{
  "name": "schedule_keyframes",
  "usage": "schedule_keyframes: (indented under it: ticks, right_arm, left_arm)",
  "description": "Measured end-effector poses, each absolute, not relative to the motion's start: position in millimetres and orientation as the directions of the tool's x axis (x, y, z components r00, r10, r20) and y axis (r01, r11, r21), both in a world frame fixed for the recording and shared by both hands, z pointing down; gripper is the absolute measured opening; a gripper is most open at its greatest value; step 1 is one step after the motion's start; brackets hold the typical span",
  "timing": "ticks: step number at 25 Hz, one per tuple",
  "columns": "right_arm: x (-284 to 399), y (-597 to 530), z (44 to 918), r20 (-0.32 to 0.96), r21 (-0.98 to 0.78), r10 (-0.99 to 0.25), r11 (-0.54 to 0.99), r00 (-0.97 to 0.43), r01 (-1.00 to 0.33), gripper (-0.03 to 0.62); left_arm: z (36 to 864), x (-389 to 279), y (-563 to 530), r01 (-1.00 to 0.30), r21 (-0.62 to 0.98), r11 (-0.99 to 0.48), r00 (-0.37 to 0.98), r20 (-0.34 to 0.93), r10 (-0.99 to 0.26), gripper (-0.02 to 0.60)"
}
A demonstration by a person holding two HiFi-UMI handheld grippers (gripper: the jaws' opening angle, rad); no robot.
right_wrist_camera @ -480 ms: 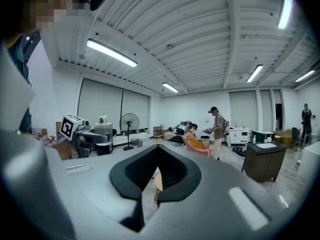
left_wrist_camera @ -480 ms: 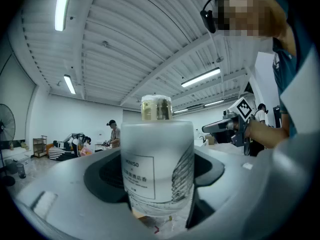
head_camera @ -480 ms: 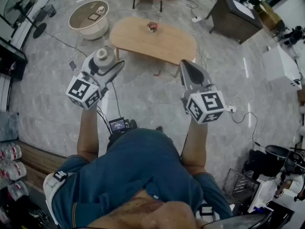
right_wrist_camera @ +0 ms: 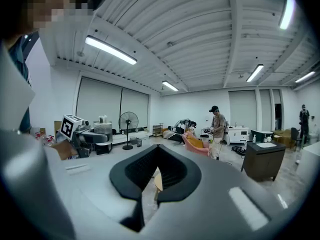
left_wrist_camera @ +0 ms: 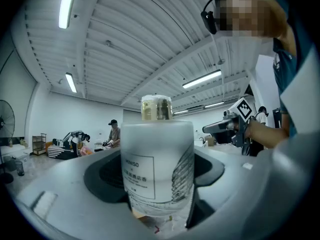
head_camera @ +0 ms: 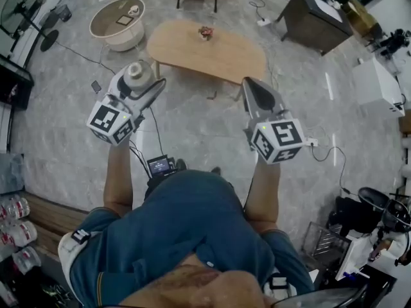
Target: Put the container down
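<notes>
**Item: container** (left_wrist_camera: 157, 159). Frosted bottle with a pale cap and a printed label on its front. It stood upright and was carried in the air at the left of the scene, above the grey floor (head_camera: 192, 130) and short of the near left end of the bench (head_camera: 225, 55).

**Holder: left gripper** (head_camera: 144, 87). Its dark fingers (left_wrist_camera: 107, 176) were set wide and pinched the bottle low on its body, one on each side. Shoulder and cap stood clear above them.

**Other tool: right gripper** (head_camera: 250, 88). It was held at the right, level with the left one. Its fingers (right_wrist_camera: 135, 174) were pressed together at the tips with nothing between them.

**Surroundings.** The oval wooden bench was bare save for a small reddish thing (head_camera: 205, 34) at its far edge, too small to identify. A round white tub (head_camera: 119, 21) stood far left.

**Handling note (judgement).**
- The step in hand looked like carrying the bottle to a resting place, most likely the bench.
- It should go well if the bottle is kept plumb and brought over the open near part of the top, apart from the reddish thing.
- It should be lowered until the base sits flat before the fingers spread.
- The grip was low and the bottle tall, so a tilted landing or a sideways pull-away could topple it.
- The gripper should back off straight along its own line.
</notes>
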State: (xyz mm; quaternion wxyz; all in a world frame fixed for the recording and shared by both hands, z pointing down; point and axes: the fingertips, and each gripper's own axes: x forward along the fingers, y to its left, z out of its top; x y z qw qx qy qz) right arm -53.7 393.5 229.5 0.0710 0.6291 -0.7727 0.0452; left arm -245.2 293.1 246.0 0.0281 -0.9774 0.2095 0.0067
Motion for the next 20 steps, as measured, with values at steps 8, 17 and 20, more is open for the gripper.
schedule_keyframes:
  ticks: [8,17,20]
  right_arm:
    - [-70,376,229,0.137,-0.008,-0.971,0.195,-0.195,-0.981,0.009]
    - [-59,358,227,0.145,-0.011,-0.973,0.180,-0.179,-0.984,0.011]
    - [-54,343,234,0.143,-0.022,-0.970,0.196,-0.197,-0.980,0.011]
  left_arm:
    - [252,-255,274,-0.385,-0.035,-0.922,0.923,-0.040,-0.383,0.330]
    - [256,-245,259,-0.377,-0.017,-0.926,0.926,-0.040,-0.376,0.330]
    - [264,-244,249,-0.398,-0.011,-0.918,0.917,-0.030,-0.397,0.330]
